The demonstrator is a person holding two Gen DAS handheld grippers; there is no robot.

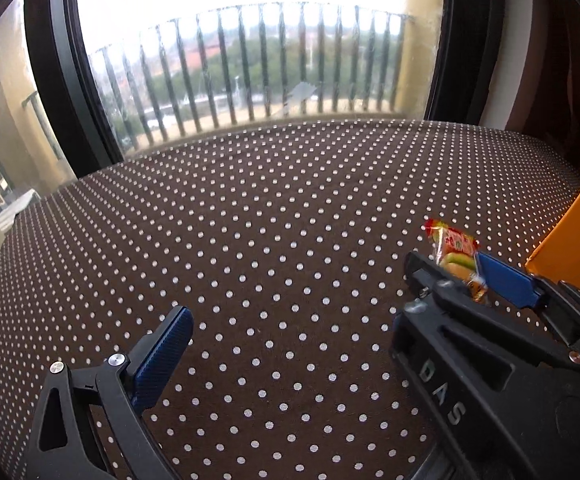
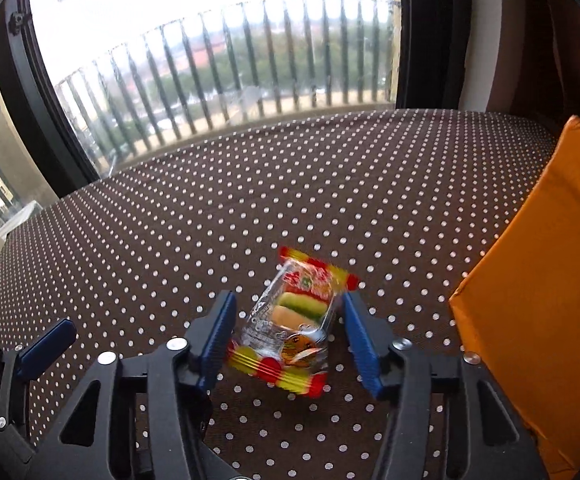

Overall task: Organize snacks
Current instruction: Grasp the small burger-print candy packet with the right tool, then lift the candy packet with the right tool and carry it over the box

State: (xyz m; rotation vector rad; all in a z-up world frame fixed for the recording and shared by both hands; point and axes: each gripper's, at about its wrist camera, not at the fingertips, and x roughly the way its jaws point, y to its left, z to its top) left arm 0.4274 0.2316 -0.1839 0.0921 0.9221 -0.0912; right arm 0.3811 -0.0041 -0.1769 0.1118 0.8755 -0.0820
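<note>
A clear snack packet (image 2: 290, 320) with red and yellow ends and a burger-shaped sweet inside sits between my right gripper's blue pads. My right gripper (image 2: 288, 338) is partly open around it, its pads close to the packet's sides; the packet looks blurred. In the left wrist view the same packet (image 1: 456, 258) shows between the right gripper's fingers (image 1: 506, 280). My left gripper is open and empty; only its left finger (image 1: 162, 356) shows there, low over the cloth. An orange box (image 2: 538, 304) stands at the right.
A brown table cloth with white dots (image 1: 270, 240) covers the table. A large window with balcony railing (image 1: 250, 64) runs along the far edge. The orange box (image 1: 578, 236) stands at the right edge. The left gripper's finger (image 2: 46, 346) lies beside my right gripper.
</note>
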